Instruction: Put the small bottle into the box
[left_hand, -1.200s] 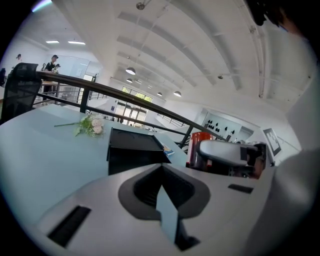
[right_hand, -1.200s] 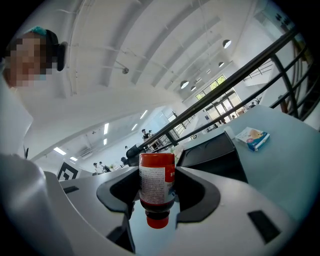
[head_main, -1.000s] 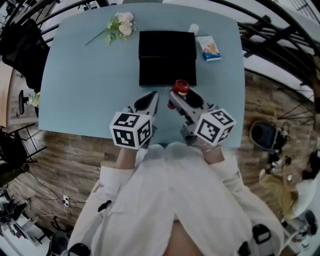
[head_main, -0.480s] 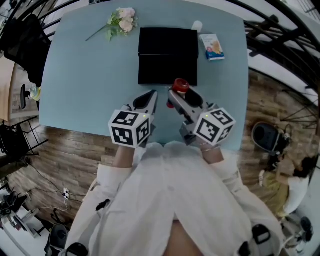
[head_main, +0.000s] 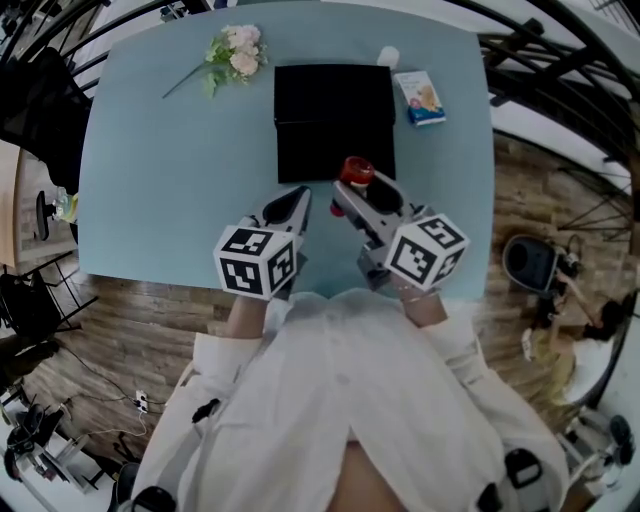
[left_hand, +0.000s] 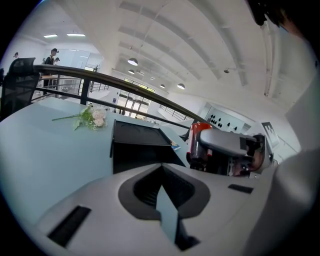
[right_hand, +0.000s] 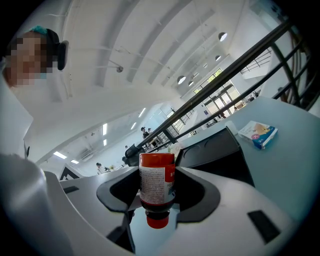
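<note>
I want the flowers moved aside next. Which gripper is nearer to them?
Left. The left gripper sits nearward and right of the flowers; the right gripper, shut on the small bottle, is farther right.

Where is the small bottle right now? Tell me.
The small bottle is clamped in the right tool, centre-right in the head view, at the near edge of the black box.

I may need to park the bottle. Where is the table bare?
Widest: left of the black box, nearer than the flowers. A narrower strip right of the box, nearer than the carton. Crowded in front of the box: left gripper, right gripper.
</note>
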